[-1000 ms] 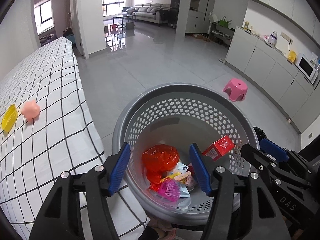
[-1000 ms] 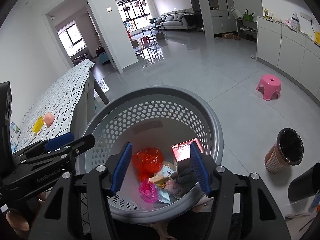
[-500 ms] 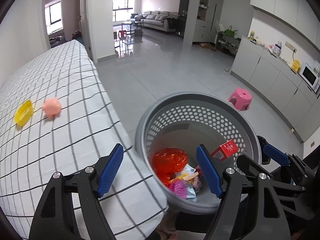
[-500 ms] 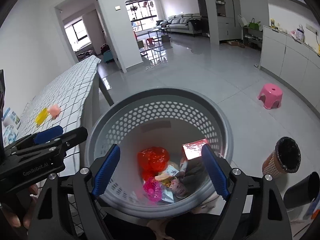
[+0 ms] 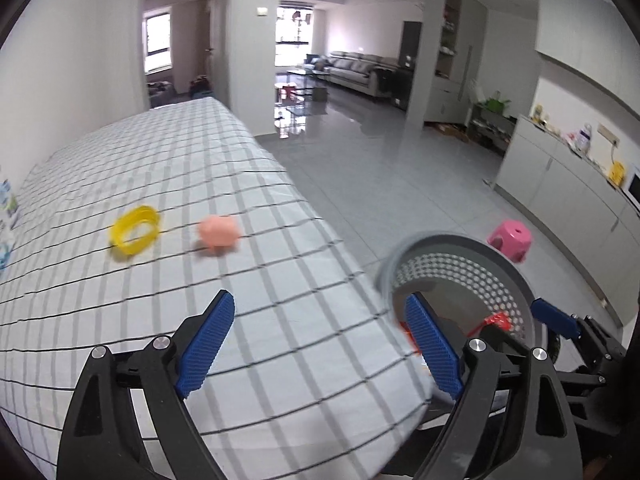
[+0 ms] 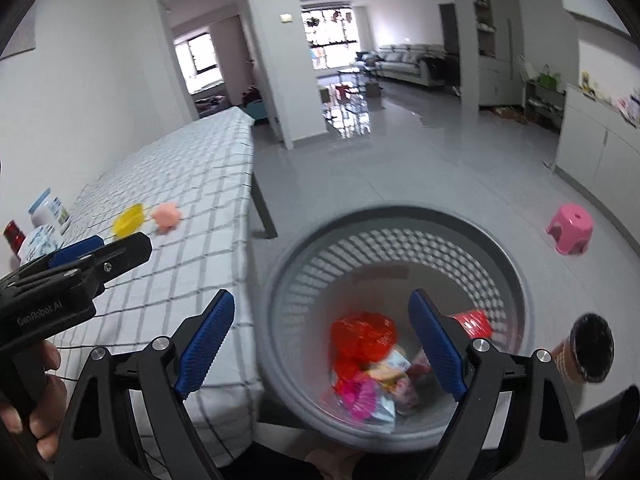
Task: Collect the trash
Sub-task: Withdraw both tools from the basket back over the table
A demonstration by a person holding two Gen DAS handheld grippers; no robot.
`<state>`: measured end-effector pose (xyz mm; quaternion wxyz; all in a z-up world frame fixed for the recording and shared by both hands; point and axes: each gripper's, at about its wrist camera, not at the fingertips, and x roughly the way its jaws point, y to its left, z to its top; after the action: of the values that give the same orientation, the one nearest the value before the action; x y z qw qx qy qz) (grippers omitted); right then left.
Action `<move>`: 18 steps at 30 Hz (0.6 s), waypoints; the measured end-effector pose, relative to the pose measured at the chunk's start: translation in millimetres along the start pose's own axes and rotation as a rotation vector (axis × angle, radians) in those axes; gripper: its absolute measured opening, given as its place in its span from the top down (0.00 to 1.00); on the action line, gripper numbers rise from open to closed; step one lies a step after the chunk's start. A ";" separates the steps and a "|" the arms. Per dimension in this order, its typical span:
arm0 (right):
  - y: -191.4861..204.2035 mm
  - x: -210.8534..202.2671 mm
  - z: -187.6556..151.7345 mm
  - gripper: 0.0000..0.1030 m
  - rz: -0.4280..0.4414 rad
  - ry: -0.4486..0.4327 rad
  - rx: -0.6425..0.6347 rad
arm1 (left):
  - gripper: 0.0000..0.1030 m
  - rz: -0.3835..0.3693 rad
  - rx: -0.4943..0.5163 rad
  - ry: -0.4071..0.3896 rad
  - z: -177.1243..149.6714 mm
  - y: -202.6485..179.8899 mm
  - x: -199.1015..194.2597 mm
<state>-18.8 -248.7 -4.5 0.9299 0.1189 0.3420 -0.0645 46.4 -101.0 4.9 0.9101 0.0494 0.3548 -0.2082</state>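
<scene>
Checked table (image 5: pixel 280 280) now fills left view, basket (image 5: pixel 516 276) blurred aside

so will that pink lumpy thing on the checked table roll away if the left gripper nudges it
The pink lump looks rounded, so a sideways nudge may well roll it. It seems small and probably light, likely to skid on the cloth. The open left gripper could straddle it instead.

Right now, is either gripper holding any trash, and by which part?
Nothing is held. The left gripper is open over the checked tablecloth, and the right gripper is open above the grey basket; nothing sits between either pair of fingers.
</scene>
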 end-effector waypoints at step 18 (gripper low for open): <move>132.7 78.8 49.0 0.18 0.172 0.042 -0.248 | 0.13 0.258 -0.156 -0.029 -2.1 156.9 -19.4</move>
<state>98.1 -136.9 3.9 0.9322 0.0332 0.3552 0.0609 97.3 48.7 7.1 0.9353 0.0207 0.3477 -0.0617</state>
